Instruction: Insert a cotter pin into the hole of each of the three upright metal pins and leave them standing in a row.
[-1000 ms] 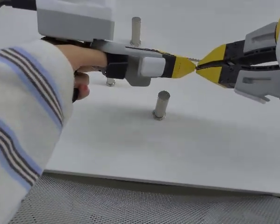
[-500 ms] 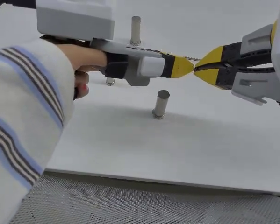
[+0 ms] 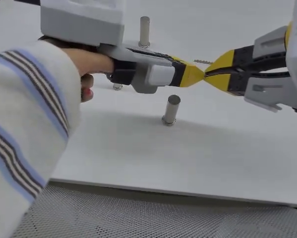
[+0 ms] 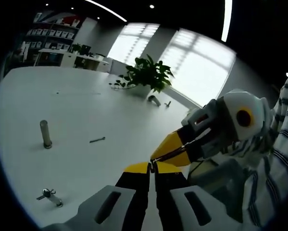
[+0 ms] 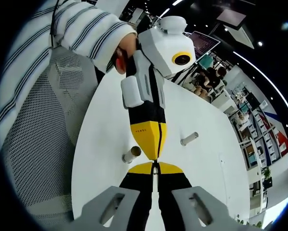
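Yellow wedge-tipped left gripper (image 3: 200, 74) and right gripper (image 3: 211, 75) meet tip-to-tip, both jaws closed, perhaps pinching something thin.

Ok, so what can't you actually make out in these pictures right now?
- Whether anything is pinched where the left gripper and right gripper meet tip to tip: too small in every view.
- Third metal pin, head view: mostly hidden behind the left gripper's body.
- Cross holes in the near pin and far pin: too small.
- Small parts by the plant, left gripper view: too distant.
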